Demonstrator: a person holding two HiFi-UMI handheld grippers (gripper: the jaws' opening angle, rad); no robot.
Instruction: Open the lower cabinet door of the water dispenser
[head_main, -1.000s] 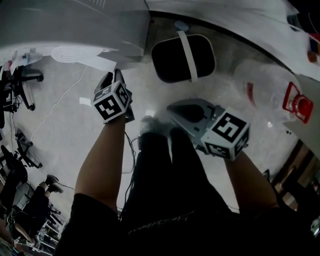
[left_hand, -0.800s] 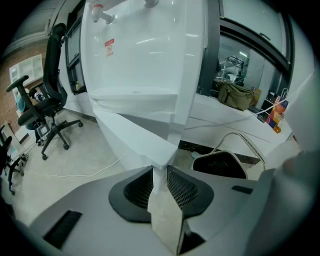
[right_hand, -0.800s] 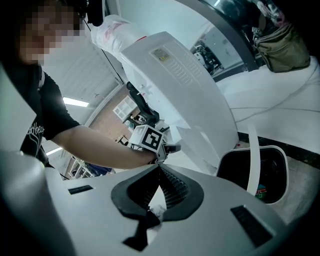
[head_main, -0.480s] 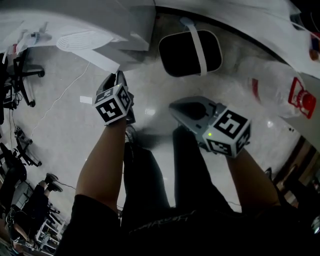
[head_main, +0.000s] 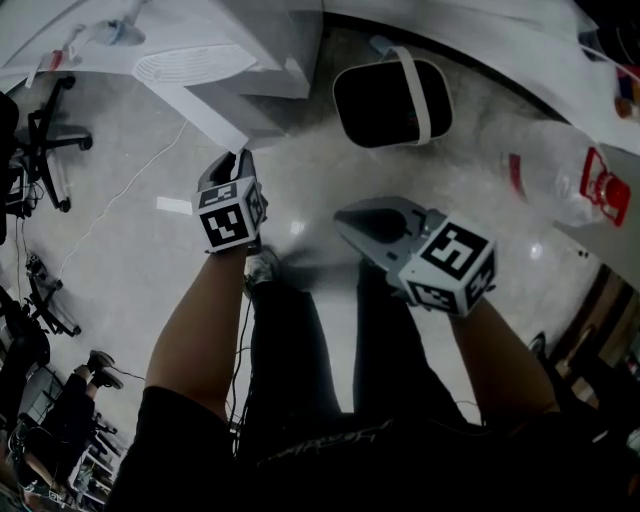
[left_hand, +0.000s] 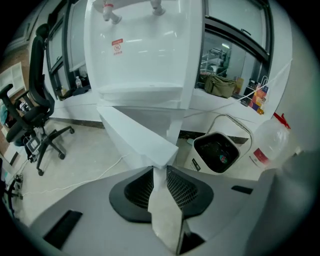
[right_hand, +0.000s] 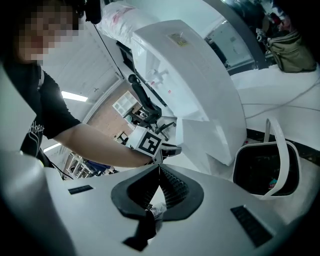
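1. The left tongs (left_hand: 159, 170) (head_main: 239, 160) pinched the free upright edge of the door (left_hand: 140, 135) (head_main: 205, 115), just below its top corner.
2. The door stood swung out from the foot of the dispenser (left_hand: 145, 50) (head_main: 275, 45), its top edge running from the cabinet straight to those tongs.
3. Left of the left tongs lay bare floor (left_hand: 65, 150), open as far as a chair (left_hand: 37, 110) well off that way; a thin cable (left_hand: 75, 180) trailed across it.
4. Right of the left tongs a bin (left_hand: 217, 152) (head_main: 385, 100) sat near the dispenser's foot, with a bottle (left_hand: 272, 142) (head_main: 560, 180) just beyond it, so that side was tighter.
5. The right tongs (right_hand: 159, 169) (head_main: 342, 215) were pressed together on nothing, over the floor and well apart from the door, aimed toward the left hand (right_hand: 125, 145) and the dispenser.
6. The bin lay ahead and right of the right tongs, clear of them.
7. A red-and-white sticker (left_hand: 117, 46) sat on the dispenser's front above the left tongs; its print was too small to read.
8. The bottle carried a red label (head_main: 597, 190), also unreadable.
9. Each tongs bore a cube with black-and-white square markers (head_main: 228, 215).
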